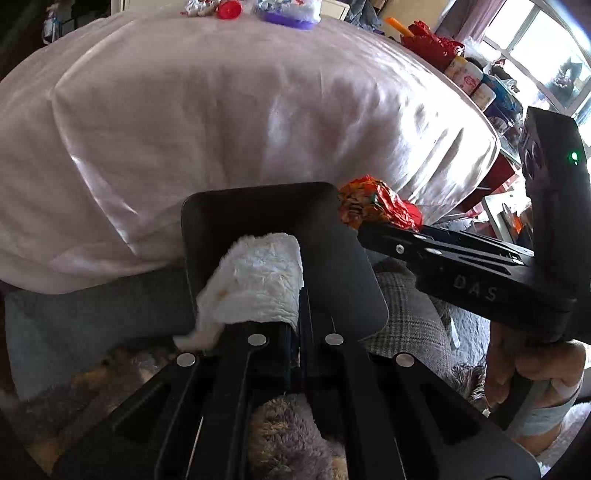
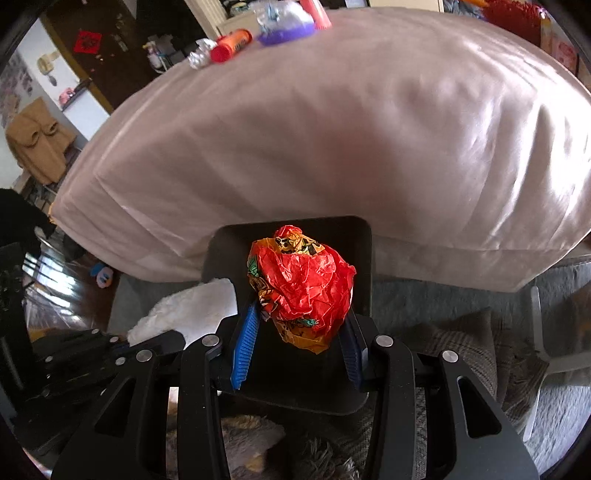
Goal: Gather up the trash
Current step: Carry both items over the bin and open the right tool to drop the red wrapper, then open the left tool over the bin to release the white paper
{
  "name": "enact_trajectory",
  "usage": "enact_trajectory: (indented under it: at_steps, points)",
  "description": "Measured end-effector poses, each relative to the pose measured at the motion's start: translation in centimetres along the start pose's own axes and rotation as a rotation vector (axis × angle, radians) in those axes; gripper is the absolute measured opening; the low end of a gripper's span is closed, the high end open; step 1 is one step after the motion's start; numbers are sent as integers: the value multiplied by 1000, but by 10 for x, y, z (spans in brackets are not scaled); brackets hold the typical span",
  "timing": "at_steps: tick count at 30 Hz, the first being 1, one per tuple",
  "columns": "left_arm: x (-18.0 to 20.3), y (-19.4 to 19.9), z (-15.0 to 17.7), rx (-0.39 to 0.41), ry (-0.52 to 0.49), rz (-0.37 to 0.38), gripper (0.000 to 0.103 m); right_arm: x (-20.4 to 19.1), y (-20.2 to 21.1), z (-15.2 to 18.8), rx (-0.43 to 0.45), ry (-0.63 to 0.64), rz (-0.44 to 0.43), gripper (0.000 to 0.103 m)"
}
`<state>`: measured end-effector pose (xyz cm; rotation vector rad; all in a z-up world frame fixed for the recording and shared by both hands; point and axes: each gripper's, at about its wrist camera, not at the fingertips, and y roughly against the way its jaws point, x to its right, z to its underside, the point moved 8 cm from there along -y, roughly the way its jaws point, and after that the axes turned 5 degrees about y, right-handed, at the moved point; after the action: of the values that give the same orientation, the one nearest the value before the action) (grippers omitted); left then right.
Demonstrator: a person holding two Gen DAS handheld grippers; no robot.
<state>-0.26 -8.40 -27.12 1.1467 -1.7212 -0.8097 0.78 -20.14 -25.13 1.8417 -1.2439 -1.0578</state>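
A black bin [image 1: 258, 210] stands on the floor in front of the cloth-covered table. My left gripper [image 1: 297, 306] is shut on a crumpled white tissue [image 1: 258, 277], which hangs over the bin's opening. My right gripper [image 2: 301, 314] is shut on a crumpled red and orange wrapper [image 2: 303, 284], gripped between its blue pads [image 2: 245, 343] above the same bin [image 2: 364, 258]. In the left wrist view the right gripper [image 1: 369, 229] comes in from the right with the wrapper [image 1: 373, 205] at the bin's far right corner. The tissue [image 2: 192, 310] also shows in the right wrist view.
A table under a pale pink cloth [image 2: 332, 147] fills the background. At its far edge lie a foil ball [image 2: 201, 53], a red-capped orange bottle [image 2: 231, 46] and a purple tub with plastic [image 2: 284, 29]. A plaid cushion [image 2: 461, 347] and a fluffy plush thing [image 1: 288, 439] lie by the bin.
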Motion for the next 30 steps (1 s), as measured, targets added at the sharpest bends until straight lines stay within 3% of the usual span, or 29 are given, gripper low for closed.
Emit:
enact_trajectory:
  at_steps: [5, 8, 11, 16, 19, 25, 30]
  points:
    - [-6, -2, 2, -12, 5, -17, 7, -4, 1, -7, 7, 7, 8, 50]
    - [-8, -1, 2, -14, 16, -22, 20, -5, 3, -10, 15, 5, 6, 65]
    - [-11, 2, 1, -8, 24, -27, 30, -3, 7, -13, 28, -2, 6, 67]
    - [-17, 5, -5, -3, 49, -35, 74, 10, 24, -25, 75, -30, 22, 70]
    - [-14, 3, -5, -21, 44, -20, 84, 18, 33, -30, 106, -46, 32, 71]
    - [-11, -1, -5, -22, 25, -38, 94, 24, 35, -34, 110, -54, 36, 71]
    - [-10, -4, -3, -29, -2, -58, 95, 24, 30, -34, 97, -52, 29, 71]
